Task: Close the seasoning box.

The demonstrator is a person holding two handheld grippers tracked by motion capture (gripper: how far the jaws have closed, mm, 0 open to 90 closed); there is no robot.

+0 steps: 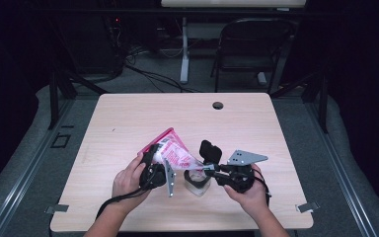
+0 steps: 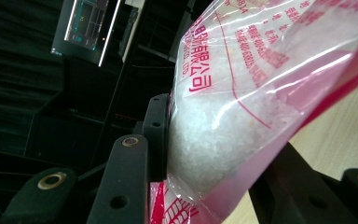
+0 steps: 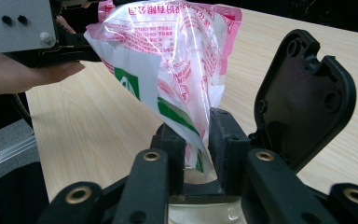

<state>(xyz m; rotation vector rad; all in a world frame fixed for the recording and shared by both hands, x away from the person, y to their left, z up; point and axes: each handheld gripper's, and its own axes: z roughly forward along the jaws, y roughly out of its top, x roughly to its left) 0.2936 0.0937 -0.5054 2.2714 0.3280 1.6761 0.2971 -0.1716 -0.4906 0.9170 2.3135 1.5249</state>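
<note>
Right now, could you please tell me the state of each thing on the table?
Bag: tilted, lifted off the table, white grains inside, mouth pointing down over the container.
Container: upright, black lid flipped open.
Left gripper: jaws clamped on the bag.
Right gripper: jaws around the bag's lower tip.

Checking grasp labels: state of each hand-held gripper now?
Left hand-held gripper: closed on the rice bag.
Right hand-held gripper: bag corner between the jaws; grip cannot be told.

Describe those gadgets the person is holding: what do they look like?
Each hand holds a black two-fingered tool. The left gripper and right gripper have blocky black fingers on linked arms with brass-coloured pivots. A grey three-cornered plate tops the right one. A black cable trails from the left. The forearms are bare, with no sleeves.
</note>
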